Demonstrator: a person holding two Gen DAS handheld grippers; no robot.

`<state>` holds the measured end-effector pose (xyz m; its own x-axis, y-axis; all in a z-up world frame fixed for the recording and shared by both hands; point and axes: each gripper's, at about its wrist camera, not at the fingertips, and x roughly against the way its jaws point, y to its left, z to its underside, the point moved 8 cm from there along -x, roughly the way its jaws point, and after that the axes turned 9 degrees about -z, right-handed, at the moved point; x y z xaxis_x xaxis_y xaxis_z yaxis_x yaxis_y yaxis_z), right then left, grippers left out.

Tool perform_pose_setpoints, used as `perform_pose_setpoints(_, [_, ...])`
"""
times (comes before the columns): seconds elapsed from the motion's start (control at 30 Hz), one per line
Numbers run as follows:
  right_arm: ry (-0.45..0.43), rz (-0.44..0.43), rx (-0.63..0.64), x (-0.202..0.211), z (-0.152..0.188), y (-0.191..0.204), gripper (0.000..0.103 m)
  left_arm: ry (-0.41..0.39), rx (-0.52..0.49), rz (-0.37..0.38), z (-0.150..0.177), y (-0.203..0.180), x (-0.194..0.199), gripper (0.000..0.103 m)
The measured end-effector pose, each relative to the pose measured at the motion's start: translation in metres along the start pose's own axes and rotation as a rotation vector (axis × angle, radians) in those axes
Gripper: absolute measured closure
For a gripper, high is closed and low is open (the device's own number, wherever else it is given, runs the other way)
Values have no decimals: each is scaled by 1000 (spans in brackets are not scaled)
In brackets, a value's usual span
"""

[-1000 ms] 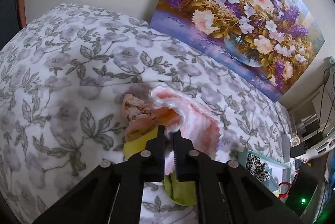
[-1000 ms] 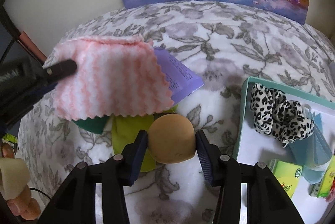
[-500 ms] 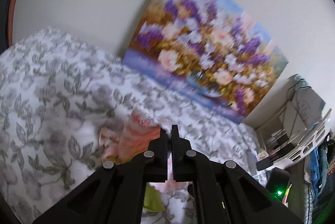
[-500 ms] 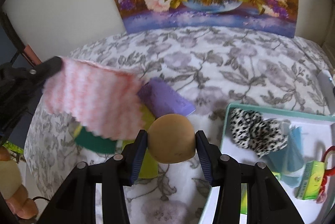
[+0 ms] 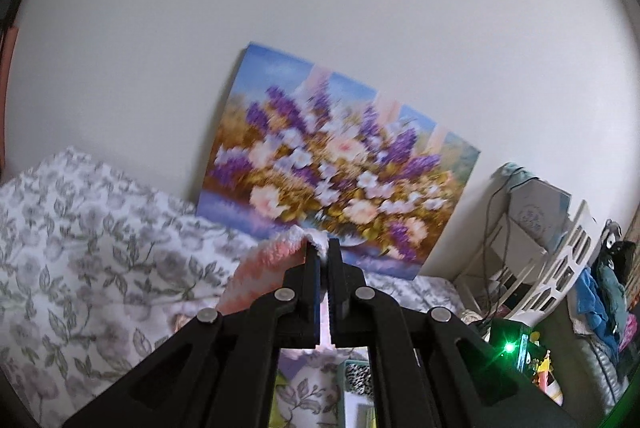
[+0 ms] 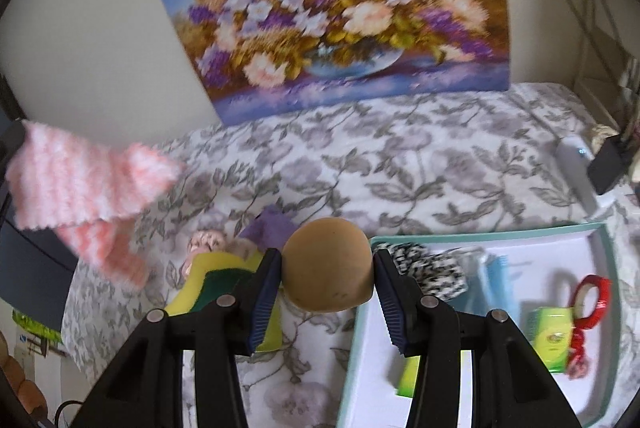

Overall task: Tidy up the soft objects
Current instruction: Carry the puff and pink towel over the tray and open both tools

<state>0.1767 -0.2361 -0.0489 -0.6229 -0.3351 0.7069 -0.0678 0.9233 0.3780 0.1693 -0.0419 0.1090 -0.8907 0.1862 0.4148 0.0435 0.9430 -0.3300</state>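
My left gripper [image 5: 323,248] is shut on a pink-and-white striped cloth [image 5: 264,268], held up high over the floral bedspread [image 5: 80,248]. The same cloth [image 6: 88,183] hangs at the left of the right wrist view. My right gripper [image 6: 327,260] is shut on a tan egg-shaped sponge [image 6: 328,264], its blue pads pressing both sides. Below it lie a yellow-and-green sponge [image 6: 216,276], a purple cloth [image 6: 274,226] and a small pink floral item [image 6: 206,242] on the bed.
A teal-rimmed white tray [image 6: 600,240] at the right holds a leopard-print scrunchie [image 6: 432,268], a blue comb [image 6: 496,284], a green packet [image 6: 554,332] and red tape [image 6: 592,296]. A flower painting [image 6: 340,7] leans on the wall. Shelves and cables [image 5: 532,248] stand at the right.
Both grippers have risen. The pink cloth has been lifted clear of the pile and swung left; the left view has tilted up toward the wall. The tan sponge stays gripped.
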Motion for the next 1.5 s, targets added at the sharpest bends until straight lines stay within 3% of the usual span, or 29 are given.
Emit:
perform_pose_setpoints(0.23, [-43, 72, -39, 32, -9, -32, 53, -28, -96, 77, 4, -48, 18, 101])
perform_pose_setpoints(0.4, [-53, 167, -95, 53, -9, -76, 53, 11, -188, 144, 28, -95, 17, 101])
perform_pose_setpoints(0.63, [-74, 234, -194, 80, -4, -131, 53, 73, -305, 273, 66, -165, 22, 101])
perform_pose_setpoints(0.87, [-111, 279, -239, 105, -3, -163, 53, 126, -344, 324, 93, -193, 19, 101])
perform_pose_setpoints(1.0, [-102, 283, -253, 104, 1, -172, 53, 225, -344, 279, 121, -188, -15, 101])
perform_pose_setpoints(1.2, [36, 274, -252, 64, 24, -180, 53, 464, -311, 175, 182, -161, -75, 101])
perform_pose_setpoints(1.5, [102, 277, -245, 41, 39, -184, 53, 563, -326, 71, 216, -139, -105, 101])
